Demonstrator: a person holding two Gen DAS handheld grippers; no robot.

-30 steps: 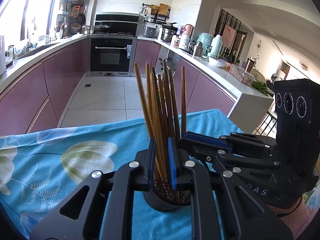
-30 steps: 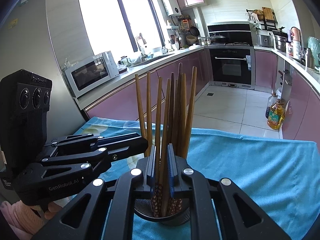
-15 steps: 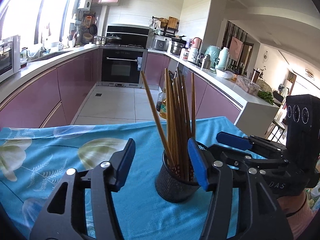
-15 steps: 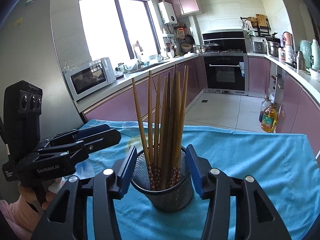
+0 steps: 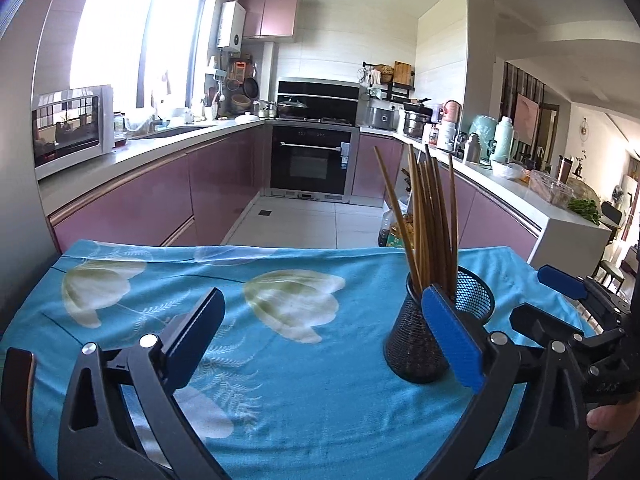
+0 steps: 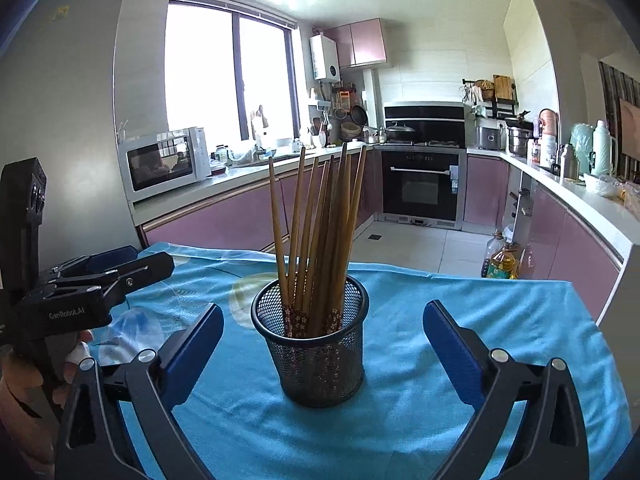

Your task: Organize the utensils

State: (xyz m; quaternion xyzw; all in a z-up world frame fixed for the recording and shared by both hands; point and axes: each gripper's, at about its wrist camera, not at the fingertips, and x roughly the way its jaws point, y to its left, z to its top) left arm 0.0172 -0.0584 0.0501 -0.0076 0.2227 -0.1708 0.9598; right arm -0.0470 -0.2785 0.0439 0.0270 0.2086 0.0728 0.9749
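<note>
Kitchen backdrop; left tongs (image 6: 116, 268) read "GenRobot.AI".

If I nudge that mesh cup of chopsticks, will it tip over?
Probably fairly easily: the mesh cup looks light and narrows toward its base, while the chopsticks stand tall above its rim. On the tablecloth it may catch rather than slide.

Tabletop (image 6: 500, 320) covered by blue floral cloth (image 5: 280, 304). Behind it: purple kitchen cabinets (image 5: 160, 200) in a U, white microwave (image 6: 164, 164) on the left counter near the window (image 6: 232, 76), black built-in oven (image 6: 422, 188) at the far end, pot (image 6: 400, 131) on the hob above. Oil bottle (image 6: 502, 258) on the floor, right. Thermoses (image 6: 602, 148) along the right counter.
</note>
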